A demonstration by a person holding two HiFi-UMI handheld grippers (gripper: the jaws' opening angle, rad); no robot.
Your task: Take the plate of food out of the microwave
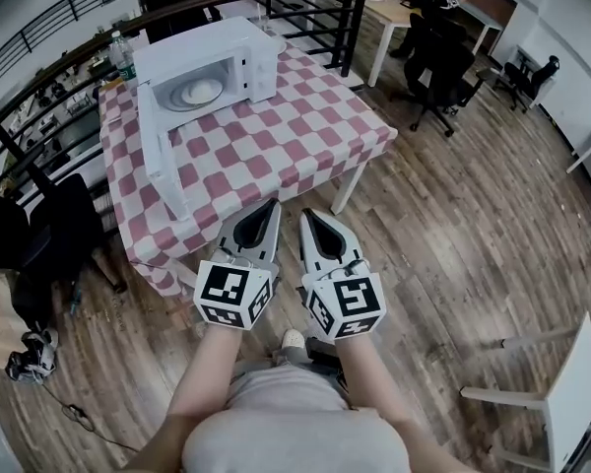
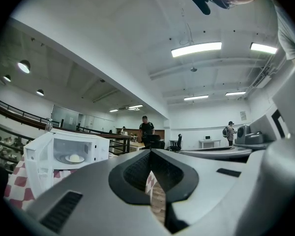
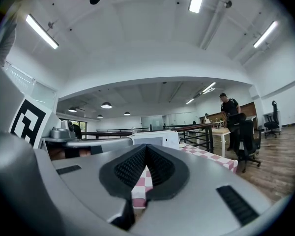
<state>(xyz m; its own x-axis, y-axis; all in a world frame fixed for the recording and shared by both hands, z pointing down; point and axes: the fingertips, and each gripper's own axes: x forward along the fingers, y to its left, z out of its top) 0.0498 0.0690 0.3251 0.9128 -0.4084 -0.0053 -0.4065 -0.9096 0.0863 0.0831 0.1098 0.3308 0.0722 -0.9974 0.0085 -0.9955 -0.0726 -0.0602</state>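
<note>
Far left, the microwave [image 1: 217,62] sits at the far left corner of the checked table [image 1: 286,136]. Its door [image 1: 163,156] is swung wide toward me along the table's left edge. The plate of food [image 1: 199,93] lies inside the open cavity. I hold both grippers side by side at the table's near edge: the left gripper [image 1: 270,208] has its jaws together on nothing, and the right gripper [image 1: 310,217] is likewise closed and empty. The plate lies far and left of both. Open wood floor [image 1: 453,254] spreads to the right.
</note>
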